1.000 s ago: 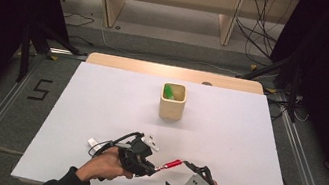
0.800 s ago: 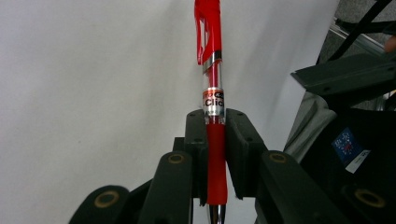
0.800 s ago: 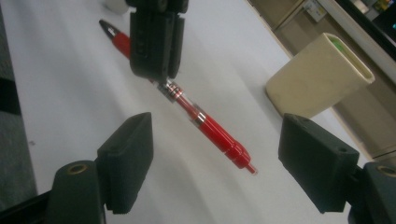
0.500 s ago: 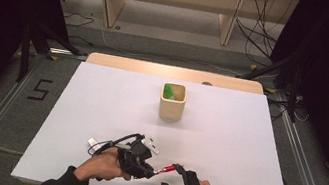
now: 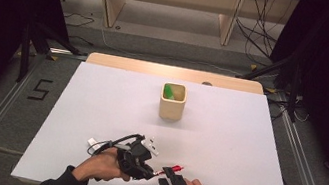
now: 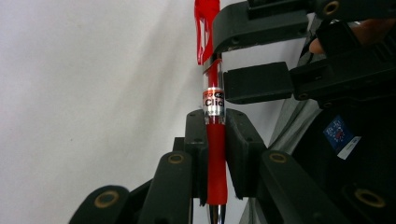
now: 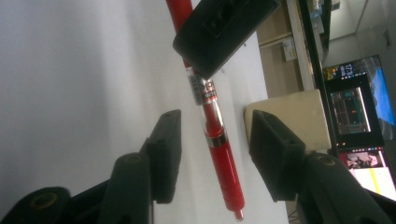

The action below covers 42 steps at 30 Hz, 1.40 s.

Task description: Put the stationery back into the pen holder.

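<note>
Count: one red plastic click pen (image 5: 171, 168), one cream square cup (image 5: 172, 102) holding something green (image 5: 168, 92), two black two-jaw grippers, one white table (image 5: 101, 97).

Left gripper (image 5: 142, 166): jaws fully closed, clamped on the pen's red grip section; in the left gripper view the pads (image 6: 196, 140) press both sides of the barrel (image 6: 215, 154).

Right gripper (image 5: 172, 179): jaws about half open, have just been closing. Pen sits between them; in the right gripper view there is a visible gap on each side of the pen (image 7: 219, 154), pads not touching.

Pen is well in front of the cup, near the table's front edge, bridging the two grippers, clip end toward the right one.
</note>
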Each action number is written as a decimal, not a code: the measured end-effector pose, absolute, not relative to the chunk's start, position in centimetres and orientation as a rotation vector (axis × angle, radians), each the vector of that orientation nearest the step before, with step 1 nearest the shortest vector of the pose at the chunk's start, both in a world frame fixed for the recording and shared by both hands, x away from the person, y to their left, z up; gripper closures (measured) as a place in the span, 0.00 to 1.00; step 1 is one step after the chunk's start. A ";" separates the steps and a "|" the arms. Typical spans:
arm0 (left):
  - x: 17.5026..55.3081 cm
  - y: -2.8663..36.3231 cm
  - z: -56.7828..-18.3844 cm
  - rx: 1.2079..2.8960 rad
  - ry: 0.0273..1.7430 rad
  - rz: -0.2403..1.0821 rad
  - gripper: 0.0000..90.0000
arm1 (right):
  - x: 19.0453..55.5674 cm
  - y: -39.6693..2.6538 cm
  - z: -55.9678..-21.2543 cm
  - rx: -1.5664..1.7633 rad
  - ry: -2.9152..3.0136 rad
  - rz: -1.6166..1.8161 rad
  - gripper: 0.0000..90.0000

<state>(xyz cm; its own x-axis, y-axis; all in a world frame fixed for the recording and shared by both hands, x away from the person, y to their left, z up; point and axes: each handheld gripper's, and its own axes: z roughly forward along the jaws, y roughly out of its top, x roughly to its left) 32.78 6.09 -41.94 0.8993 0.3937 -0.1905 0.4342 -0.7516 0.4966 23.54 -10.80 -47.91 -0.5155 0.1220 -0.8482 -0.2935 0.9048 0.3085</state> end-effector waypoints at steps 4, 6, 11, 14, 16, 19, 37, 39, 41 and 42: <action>32.8 6.1 -41.9 2.521 0.587 -0.102 0.88 | 23.7 -10.5 -48.2 -0.172 2.029 0.468 0.66; 32.7 6.1 -41.9 2.524 0.586 -0.105 0.88 | 23.6 -10.4 -48.3 -0.186 2.023 0.452 0.68; 32.8 6.2 -41.8 2.520 0.589 -0.107 0.88 | 23.7 -10.0 -48.5 -0.224 2.006 0.421 0.74; 32.8 6.2 -41.8 2.520 0.586 -0.109 0.88 | 23.7 -9.8 -48.6 -0.244 2.000 0.411 0.75; 32.8 6.1 -41.8 2.521 0.585 -0.111 0.88 | 23.7 -9.7 -48.7 -0.250 1.997 0.406 0.77; 32.8 6.1 -41.9 2.526 0.583 -0.117 0.88 | 23.7 -9.5 -48.9 -0.274 1.987 0.392 0.78; 32.8 6.5 -41.9 2.533 0.587 -0.150 0.70 | 23.9 -9.5 -49.5 -0.331 1.976 0.325 0.88; 32.8 6.9 -41.7 2.533 0.597 -0.138 0.61 | 23.9 -9.6 -49.5 -0.326 1.976 0.328 0.88; 33.0 7.4 -41.4 2.521 0.607 -0.114 0.57 | 24.0 -9.8 -49.4 -0.324 1.976 0.323 0.88; 33.0 7.7 -41.3 2.511 0.621 -0.096 0.54 | 24.0 -9.9 -49.4 -0.317 1.975 0.321 0.88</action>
